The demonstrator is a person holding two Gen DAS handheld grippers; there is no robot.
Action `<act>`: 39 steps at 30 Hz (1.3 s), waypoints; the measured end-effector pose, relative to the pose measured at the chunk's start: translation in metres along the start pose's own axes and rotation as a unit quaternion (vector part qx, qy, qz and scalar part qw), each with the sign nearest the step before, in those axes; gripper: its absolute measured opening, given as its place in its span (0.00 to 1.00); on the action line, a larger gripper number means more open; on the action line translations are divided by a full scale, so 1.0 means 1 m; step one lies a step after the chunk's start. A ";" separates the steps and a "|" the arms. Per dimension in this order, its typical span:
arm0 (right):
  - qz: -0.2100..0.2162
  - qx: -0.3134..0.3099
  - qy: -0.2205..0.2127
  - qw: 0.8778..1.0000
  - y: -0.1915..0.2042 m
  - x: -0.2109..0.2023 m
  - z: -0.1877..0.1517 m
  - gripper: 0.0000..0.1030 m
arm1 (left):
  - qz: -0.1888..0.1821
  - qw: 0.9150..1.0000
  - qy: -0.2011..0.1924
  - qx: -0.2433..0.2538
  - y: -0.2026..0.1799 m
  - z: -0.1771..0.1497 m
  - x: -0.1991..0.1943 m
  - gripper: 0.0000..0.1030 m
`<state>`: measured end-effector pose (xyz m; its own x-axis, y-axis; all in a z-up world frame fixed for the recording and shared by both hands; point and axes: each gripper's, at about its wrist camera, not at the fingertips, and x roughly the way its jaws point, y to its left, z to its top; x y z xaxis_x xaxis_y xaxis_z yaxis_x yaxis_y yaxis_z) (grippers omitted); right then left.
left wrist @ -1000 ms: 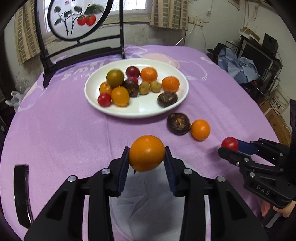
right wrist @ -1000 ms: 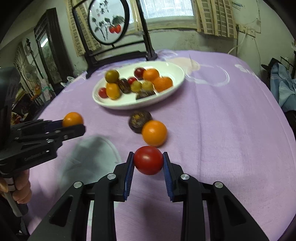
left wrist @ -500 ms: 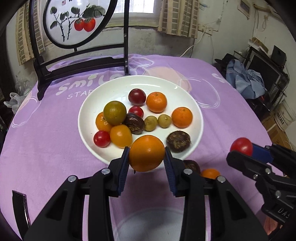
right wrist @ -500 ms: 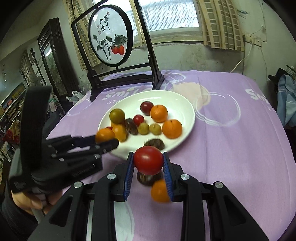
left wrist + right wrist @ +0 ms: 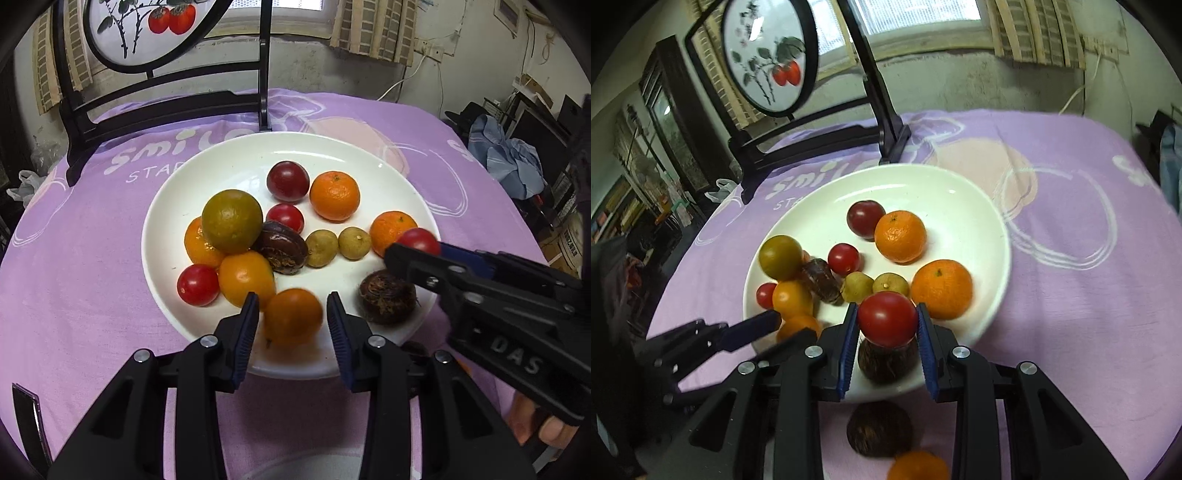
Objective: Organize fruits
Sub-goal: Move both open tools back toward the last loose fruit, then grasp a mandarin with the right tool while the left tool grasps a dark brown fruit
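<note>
the orange (image 5: pixel 293 317) sits blurred on the near rim of the white plate (image 5: pixel 229 155), between the left gripper (image 5: pixel 291 323) jaws, which look parted just clear of it; firm, round, prone to roll, best pinched across its middle; the right gripper (image 5: pixel 887 328) is clamped on a red tomato (image 5: pixel 887 318), smooth and soft-skinned, above the plate's near edge; a dark fruit (image 5: pixel 879 428) waits on the purple cloth (image 5: pixel 1071 295).
</note>
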<state>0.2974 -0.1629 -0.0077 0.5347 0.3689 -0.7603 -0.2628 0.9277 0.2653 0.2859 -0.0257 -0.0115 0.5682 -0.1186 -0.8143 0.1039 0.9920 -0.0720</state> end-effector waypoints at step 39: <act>-0.090 -0.058 0.028 0.994 -0.004 -0.055 -0.113 0.63 | 0.032 0.999 -0.007 -0.019 0.012 -0.095 -0.050 0.78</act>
<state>0.1784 -0.1932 -0.0342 0.5361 0.1899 -0.8225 -0.2588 0.9644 0.0540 0.1812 -0.0040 -0.0265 0.5834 -0.0555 -0.8103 0.0358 0.9985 -0.0426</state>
